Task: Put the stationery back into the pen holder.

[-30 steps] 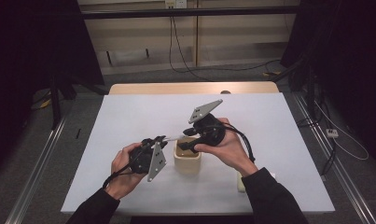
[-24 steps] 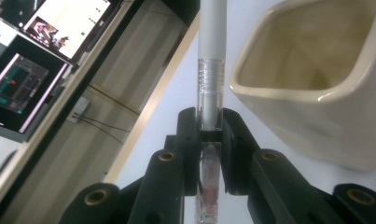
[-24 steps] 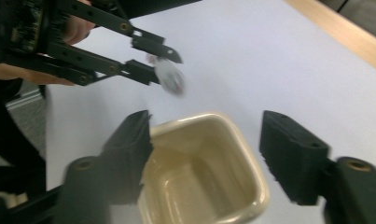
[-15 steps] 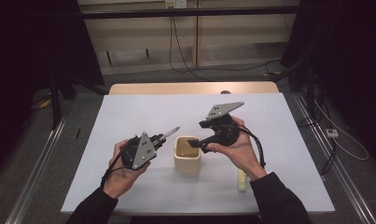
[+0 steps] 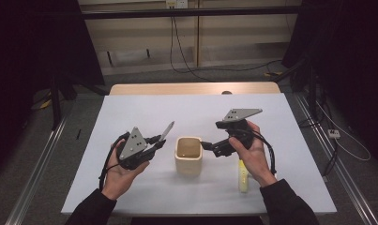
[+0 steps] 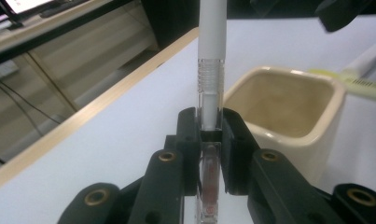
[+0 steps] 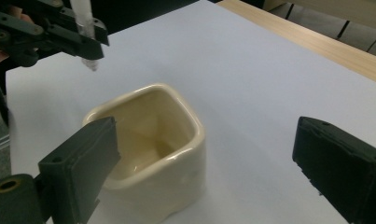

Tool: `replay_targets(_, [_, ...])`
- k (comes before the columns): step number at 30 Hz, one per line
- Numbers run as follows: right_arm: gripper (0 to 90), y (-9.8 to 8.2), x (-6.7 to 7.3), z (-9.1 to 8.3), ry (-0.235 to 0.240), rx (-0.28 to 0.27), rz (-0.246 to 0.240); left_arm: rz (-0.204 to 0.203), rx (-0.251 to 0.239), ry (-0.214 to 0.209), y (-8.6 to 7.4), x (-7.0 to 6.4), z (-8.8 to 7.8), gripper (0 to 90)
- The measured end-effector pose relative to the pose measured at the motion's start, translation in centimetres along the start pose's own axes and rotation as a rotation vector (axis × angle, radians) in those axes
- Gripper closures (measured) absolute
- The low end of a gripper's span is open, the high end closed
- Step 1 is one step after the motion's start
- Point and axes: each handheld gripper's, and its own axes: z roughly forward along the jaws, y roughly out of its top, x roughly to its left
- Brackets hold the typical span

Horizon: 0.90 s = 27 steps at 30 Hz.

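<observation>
Nearest the person, a yellow-green marker (image 5: 243, 176) lies flat on the white table (image 5: 200, 112), just right of the cream pen cup (image 5: 188, 154), which serves as reference throughout. Left of the cup, the left gripper (image 5: 157, 143) is clamped tight on a white pen (image 5: 167, 131) with a clear barrel, tip angled up and away. Right of the cup, the right gripper (image 5: 206, 146) holds nothing; its jaws have just been opening and stand wide, one pad at the rim. Risks, as judged: that pad may nudge or tip the cup; the pen, gripped near one end, could pivot or miss the cup's mouth. No legible brand, label or writing is found.
</observation>
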Motion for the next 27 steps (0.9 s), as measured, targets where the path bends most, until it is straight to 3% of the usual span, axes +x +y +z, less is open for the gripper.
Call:
replay_targets(3, [7.7, -0.7, 0.0, -0.4, -0.057, -0.001, 0.001, -0.083, -0.008, -0.027, 0.0, 0.4, -0.2, 79.9])
replay_targets(5, [7.7, -1.2, -0.1, -0.7, -0.075, -0.006, 0.012, -0.118, -0.013, -0.045, 0.0, 0.6, -0.3, 79.9])
replay_targets(12, [7.7, -2.8, 0.1, -1.9, -0.159, -0.027, 0.023, -0.173, -0.020, -0.063, 0.2, 0.4, -0.7, 79.9])
replay_targets(20, [7.7, -5.2, -0.3, -3.4, -0.208, -0.036, 0.042, -0.237, -0.028, -0.094, 0.6, 0.4, -1.0, 79.9])
replay_targets(27, [7.7, -7.0, -0.8, -4.9, -0.250, -0.044, 0.071, -0.245, -0.029, -0.102, 1.2, 0.4, -1.1, 79.9])
